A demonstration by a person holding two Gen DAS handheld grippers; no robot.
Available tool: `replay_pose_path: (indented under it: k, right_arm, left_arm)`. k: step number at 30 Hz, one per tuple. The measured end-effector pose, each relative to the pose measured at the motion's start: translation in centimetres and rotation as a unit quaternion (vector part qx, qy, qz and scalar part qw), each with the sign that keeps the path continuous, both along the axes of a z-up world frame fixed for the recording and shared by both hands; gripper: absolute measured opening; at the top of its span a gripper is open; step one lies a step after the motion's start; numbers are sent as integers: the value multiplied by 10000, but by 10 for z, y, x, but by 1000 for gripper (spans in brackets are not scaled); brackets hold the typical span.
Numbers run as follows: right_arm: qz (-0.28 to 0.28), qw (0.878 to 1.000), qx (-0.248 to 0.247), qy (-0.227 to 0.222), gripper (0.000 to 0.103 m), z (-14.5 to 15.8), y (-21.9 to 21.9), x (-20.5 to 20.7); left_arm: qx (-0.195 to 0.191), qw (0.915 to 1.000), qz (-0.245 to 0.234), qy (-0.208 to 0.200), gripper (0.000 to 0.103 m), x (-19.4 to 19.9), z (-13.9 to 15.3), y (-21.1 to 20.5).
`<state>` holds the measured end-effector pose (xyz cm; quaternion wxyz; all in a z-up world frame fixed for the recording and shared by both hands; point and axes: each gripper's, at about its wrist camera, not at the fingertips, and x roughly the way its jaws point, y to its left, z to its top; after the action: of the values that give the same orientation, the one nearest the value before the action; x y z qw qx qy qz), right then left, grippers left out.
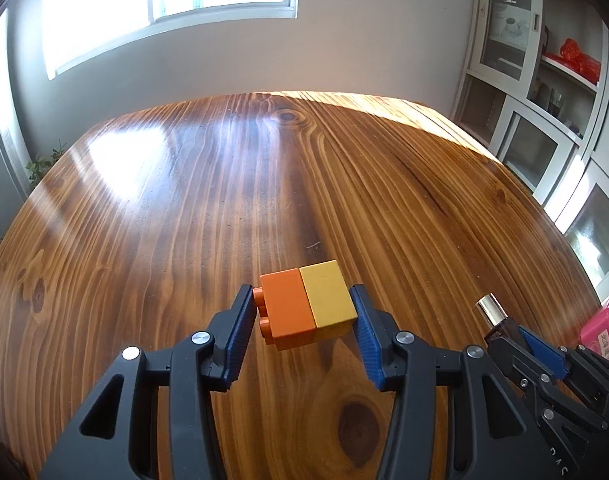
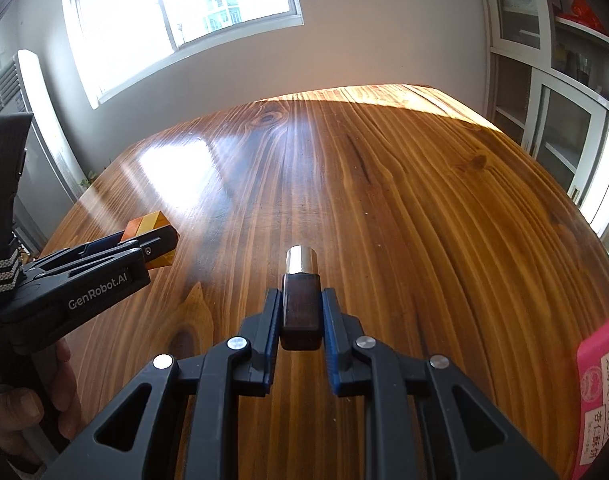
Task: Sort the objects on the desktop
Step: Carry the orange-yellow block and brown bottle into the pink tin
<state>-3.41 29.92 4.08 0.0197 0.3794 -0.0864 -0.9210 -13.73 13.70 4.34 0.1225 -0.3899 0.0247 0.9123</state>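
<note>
My left gripper [image 1: 302,314] is shut on an orange-and-yellow toy brick pair [image 1: 308,306], held sideways above the wooden table [image 1: 224,184]; the orange half's studs touch the left pad. It also shows in the right wrist view [image 2: 148,226], at the left. My right gripper [image 2: 300,308] is shut on a small dark brown bottle with a silver cap [image 2: 301,300], held above the table. That bottle also shows in the left wrist view [image 1: 494,314], at the right, in the right gripper [image 1: 516,334].
A pink box with printed text [image 2: 598,392] lies at the table's right edge, also in the left wrist view [image 1: 602,328]. White glass-door cabinets [image 1: 544,120] stand to the right. A window [image 1: 164,0] is behind the table.
</note>
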Motion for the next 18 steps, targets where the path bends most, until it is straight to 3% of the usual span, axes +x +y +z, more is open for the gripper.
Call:
replay_pose_path:
  k: [18]
  right_arm:
    - [-1099, 9922, -18, 595, 22, 38, 65, 122]
  left_arm:
    - [-16, 9931, -1141, 270, 51, 65, 20, 64]
